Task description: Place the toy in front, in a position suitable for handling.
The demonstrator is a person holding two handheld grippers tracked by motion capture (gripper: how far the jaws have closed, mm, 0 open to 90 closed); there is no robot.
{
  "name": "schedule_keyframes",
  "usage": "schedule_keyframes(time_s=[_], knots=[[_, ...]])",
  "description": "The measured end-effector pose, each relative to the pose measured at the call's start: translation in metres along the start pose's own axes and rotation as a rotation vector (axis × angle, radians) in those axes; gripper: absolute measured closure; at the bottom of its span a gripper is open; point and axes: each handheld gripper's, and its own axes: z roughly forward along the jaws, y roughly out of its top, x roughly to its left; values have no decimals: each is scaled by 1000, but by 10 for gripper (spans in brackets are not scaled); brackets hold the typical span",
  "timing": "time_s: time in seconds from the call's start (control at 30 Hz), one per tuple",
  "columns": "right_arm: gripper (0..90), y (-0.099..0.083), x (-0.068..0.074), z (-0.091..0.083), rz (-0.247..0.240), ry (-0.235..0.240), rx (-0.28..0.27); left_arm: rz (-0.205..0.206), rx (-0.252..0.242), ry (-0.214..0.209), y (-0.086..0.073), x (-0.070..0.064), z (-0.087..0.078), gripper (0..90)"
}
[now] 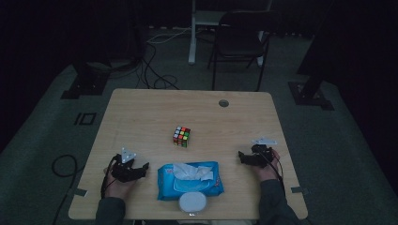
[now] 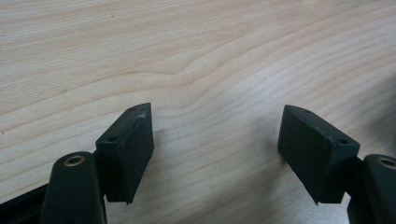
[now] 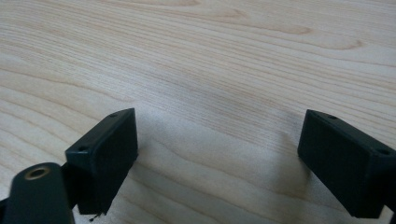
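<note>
A scrambled colour cube [image 1: 181, 136] sits near the middle of the wooden table [image 1: 141, 117]. A blue pack of wet wipes [image 1: 189, 180] lies at the front, a white tissue sticking out of its top, and a round white lid [image 1: 192, 203] rests at its near edge. My left gripper [image 1: 141, 169] rests on the table left of the pack, held by a hand. My right gripper [image 1: 244, 157] rests to the pack's right. In the left gripper view the left gripper [image 2: 217, 135] stands open over bare wood. The right gripper [image 3: 219, 140] is open too, nothing between its jaws.
A round cable hole [image 1: 224, 103] marks the far right part of the table. Beyond the table stand a dark chair [image 1: 239, 40] and a white post [image 1: 192, 33], with cables [image 1: 150, 65] on the floor. Dark stands [image 1: 89, 79] flank the far corners.
</note>
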Motion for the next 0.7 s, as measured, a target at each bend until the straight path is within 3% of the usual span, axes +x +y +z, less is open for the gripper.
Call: schedule_keyframes(time_s=[0.23,0.37,0.4,0.53,0.7], knots=[[117,-2,2,-2,-9,11,0,6,11,-6,0,-3,-2,277],[118,-2,2,-2,-9,11,0,-9,33,-54,1,-2,-6,278],[118,-2,2,-2,-9,11,0,-15,33,-61,1,-2,-8,337],[119,-2,2,-2,-10,12,-1,-30,-8,-84,3,-4,-23,344],[119,-2,3,-2,-12,15,-1,8,-46,-86,1,-18,-43,369]])
